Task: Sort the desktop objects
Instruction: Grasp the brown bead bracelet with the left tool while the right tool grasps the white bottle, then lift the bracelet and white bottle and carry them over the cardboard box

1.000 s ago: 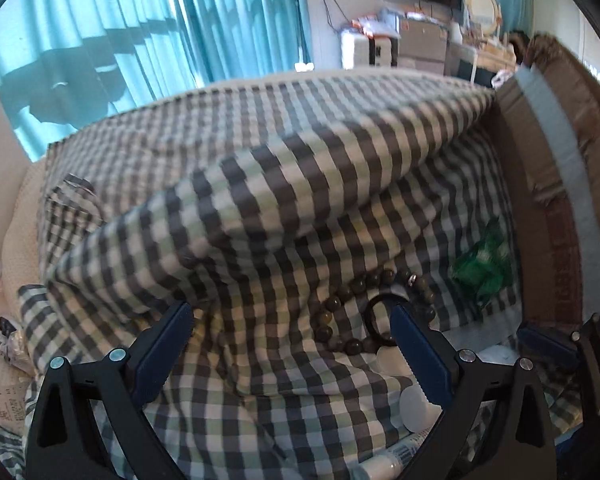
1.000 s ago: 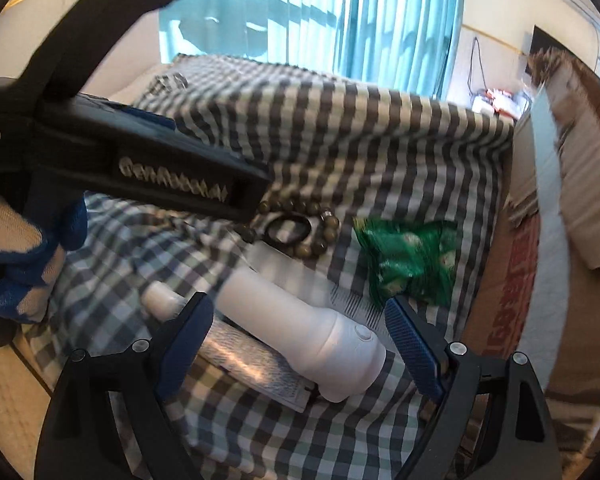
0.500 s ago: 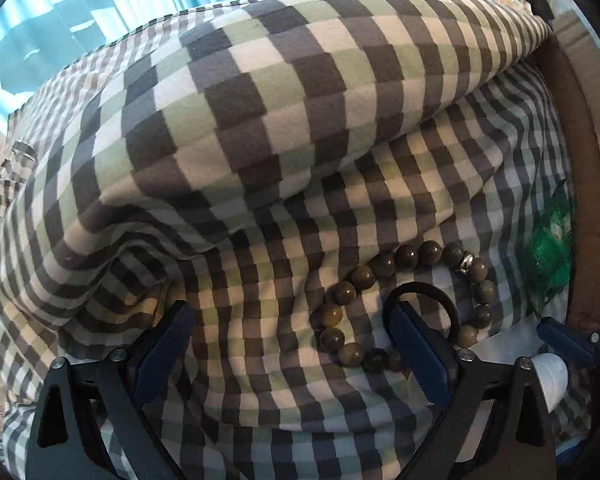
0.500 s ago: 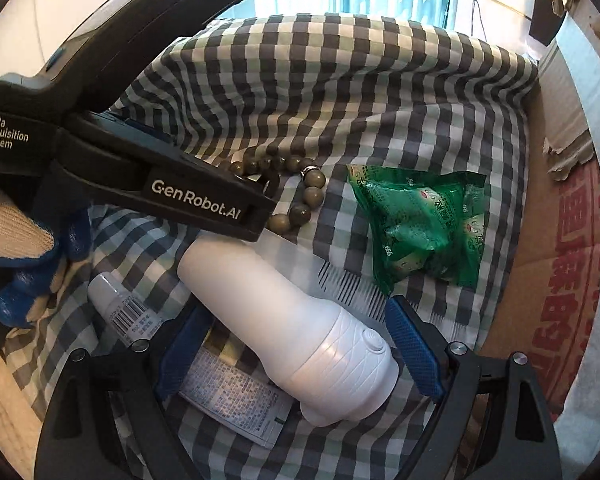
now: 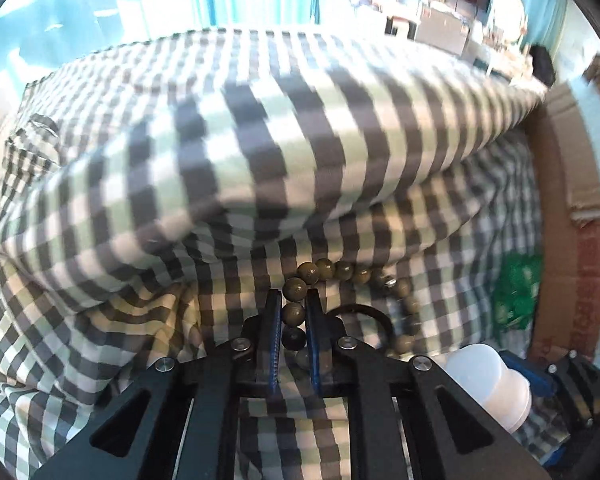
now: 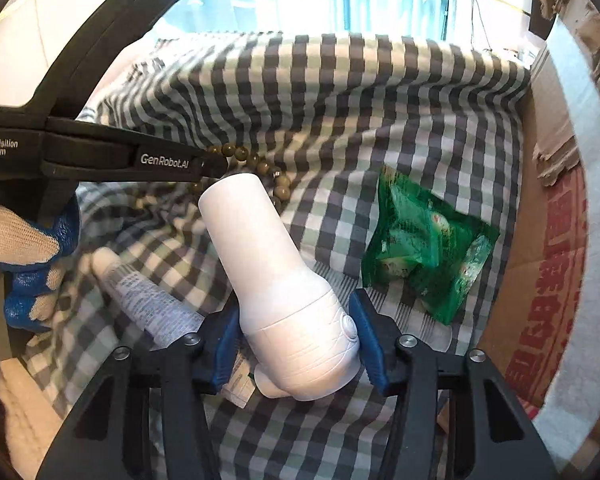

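Observation:
A brown bead bracelet [image 5: 340, 270] lies on the checked cloth [image 5: 260, 140], with a black ring [image 5: 364, 312] inside its loop. My left gripper [image 5: 293, 300] is closing, and its blue pads press on the beads at the bracelet's near left side. In the right wrist view the left gripper [image 6: 214, 164] reaches in from the left over the bracelet [image 6: 264, 168]. A white bottle [image 6: 260, 248] lies pointing away from me. My right gripper [image 6: 296, 320] is closing, with its pads against the bottle's wide end. The same bottle [image 5: 484, 376] shows at the lower right of the left wrist view.
A green snack packet [image 6: 424, 248] lies right of the bottle, close to the cardboard box wall [image 6: 548, 280]. A white tube [image 6: 148, 300] and a printed sachet lie left of and under the bottle. A gloved hand [image 6: 20, 248] holds the left gripper. The cloth bulges high behind the bracelet.
The left jaws went from wide open to closed on the bracelet's beads. The right jaws narrowed onto the white bottle's wide end, and the bottle now points further away.

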A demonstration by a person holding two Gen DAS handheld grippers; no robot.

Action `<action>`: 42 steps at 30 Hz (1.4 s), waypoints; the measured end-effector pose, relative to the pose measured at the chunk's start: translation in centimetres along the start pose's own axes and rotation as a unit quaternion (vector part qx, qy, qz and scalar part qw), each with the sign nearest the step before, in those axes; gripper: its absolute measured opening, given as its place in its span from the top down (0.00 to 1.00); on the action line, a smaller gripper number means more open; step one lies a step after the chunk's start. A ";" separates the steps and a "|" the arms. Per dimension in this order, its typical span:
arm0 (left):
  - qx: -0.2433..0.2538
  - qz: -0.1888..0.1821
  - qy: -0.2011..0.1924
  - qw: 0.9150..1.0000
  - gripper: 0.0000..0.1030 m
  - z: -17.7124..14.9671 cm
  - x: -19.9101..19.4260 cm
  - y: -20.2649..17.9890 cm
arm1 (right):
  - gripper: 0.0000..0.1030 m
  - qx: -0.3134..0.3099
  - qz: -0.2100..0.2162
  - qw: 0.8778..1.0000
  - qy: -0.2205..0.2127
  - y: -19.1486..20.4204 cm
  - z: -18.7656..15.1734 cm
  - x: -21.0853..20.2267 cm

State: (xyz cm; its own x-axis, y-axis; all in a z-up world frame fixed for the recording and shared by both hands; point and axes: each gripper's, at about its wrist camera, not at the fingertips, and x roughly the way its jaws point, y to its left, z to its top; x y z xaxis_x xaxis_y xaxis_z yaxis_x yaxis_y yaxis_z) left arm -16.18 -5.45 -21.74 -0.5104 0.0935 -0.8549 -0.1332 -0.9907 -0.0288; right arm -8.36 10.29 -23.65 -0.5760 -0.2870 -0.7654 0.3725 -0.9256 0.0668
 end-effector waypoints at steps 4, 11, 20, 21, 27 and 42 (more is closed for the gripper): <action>-0.011 -0.019 -0.020 1.000 0.89 -0.2 -2.0 0.5 | 0.50 -0.001 0.004 1.000 -0.027 0.0 0.4 -2.3; -0.005 -0.029 -0.057 0.998 0.89 -0.5 -5.7 -0.3 | 0.50 0.002 0.003 0.998 -0.066 0.8 1.0 -5.9; -0.002 -0.030 -0.112 0.993 0.89 1.2 -9.8 1.4 | 0.50 0.000 0.006 0.993 -0.119 1.1 2.8 -10.0; -0.003 -0.031 -0.117 0.993 0.89 0.8 -10.5 1.2 | 0.50 -0.001 0.005 0.992 -0.124 1.5 2.6 -10.6; 0.006 -0.036 -0.146 0.989 0.89 0.2 -13.7 1.1 | 0.50 -0.004 0.001 0.988 -0.157 2.5 2.8 -12.3; 0.013 -0.033 -0.213 0.976 0.89 -0.4 -20.8 -1.6 | 0.50 -0.005 -0.010 0.972 -0.235 2.7 2.1 -19.0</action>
State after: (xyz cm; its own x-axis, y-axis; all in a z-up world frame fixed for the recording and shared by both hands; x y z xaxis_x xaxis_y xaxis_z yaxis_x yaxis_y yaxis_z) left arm -5.00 -5.82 -4.07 -0.8067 0.1953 -0.5578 -0.1965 -0.9788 -0.0586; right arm 2.04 12.72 -7.56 -0.8515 -0.3517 -0.3889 0.3627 -0.9307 0.0473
